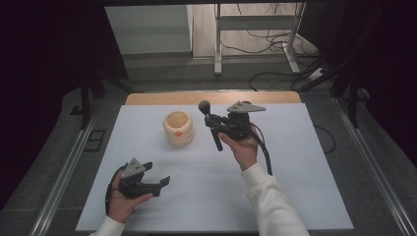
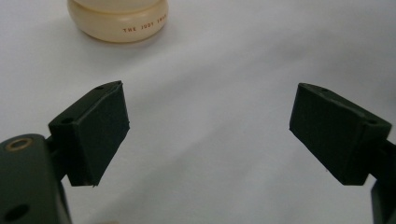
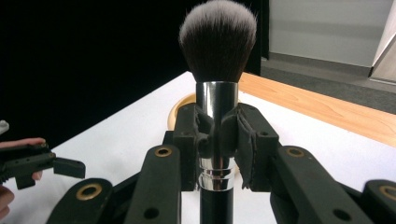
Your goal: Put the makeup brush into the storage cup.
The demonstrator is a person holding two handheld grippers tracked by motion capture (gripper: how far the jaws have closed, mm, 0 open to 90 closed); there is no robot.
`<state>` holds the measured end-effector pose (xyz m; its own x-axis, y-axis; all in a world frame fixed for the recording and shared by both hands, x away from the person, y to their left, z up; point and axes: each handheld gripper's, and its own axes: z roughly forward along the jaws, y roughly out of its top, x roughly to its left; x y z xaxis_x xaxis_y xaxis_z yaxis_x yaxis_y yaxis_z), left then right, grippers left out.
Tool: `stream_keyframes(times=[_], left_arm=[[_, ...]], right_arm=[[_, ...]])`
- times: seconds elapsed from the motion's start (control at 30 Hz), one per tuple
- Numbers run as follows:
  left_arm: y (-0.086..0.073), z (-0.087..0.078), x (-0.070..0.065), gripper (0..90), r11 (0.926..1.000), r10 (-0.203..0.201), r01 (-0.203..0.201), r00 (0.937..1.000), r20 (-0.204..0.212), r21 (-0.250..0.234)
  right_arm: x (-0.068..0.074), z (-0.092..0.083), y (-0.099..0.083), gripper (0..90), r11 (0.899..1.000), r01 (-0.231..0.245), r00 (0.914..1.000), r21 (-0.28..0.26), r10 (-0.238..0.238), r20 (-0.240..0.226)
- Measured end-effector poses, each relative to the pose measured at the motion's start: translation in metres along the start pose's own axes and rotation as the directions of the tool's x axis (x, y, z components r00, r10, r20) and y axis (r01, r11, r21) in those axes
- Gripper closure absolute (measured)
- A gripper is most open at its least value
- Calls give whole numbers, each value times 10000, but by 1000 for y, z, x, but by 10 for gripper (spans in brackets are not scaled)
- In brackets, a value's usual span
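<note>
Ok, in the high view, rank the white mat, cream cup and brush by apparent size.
1. White mat, by far the largest.
2. Cream cup.
3. Brush: longer than the cup is wide but much thinner; held above the mat, so it may look slightly enlarged.

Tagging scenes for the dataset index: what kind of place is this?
Likely a lab data-collection station: a white-covered table ringed by black curtains, cables loose on the floor, and a person holding a tool in each hand.

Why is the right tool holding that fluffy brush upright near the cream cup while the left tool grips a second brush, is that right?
Not quite. The left tool grips nothing: the left gripper view shows its jaws wide apart over the bare table. The right tool does hold the brush near the cream cup.
</note>
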<state>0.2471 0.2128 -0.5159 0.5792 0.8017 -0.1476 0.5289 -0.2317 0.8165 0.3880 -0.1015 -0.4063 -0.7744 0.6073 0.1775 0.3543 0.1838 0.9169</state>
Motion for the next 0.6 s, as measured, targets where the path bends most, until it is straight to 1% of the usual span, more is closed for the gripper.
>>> stream_keyframes(times=[0.23, 0.37, 0.6], left_arm=[[-1, 0, 2, 128, 10000, -1, 1, 10000, -28, 7], [-1, 0, 2, 128, 10000, 17, -17, 10000, -27, 9], [-1, 0, 2, 128, 10000, 17, -17, 10000, -19, 15]], right_arm=[[0, 9, 5, 714, 9997, -111, 9999, -224, 111, -29], [0, 15, 7, 714, 9985, -358, 9993, -403, 352, -152], [1, 26, 9, 713, 9982, -374, 9992, -475, 368, -145]])
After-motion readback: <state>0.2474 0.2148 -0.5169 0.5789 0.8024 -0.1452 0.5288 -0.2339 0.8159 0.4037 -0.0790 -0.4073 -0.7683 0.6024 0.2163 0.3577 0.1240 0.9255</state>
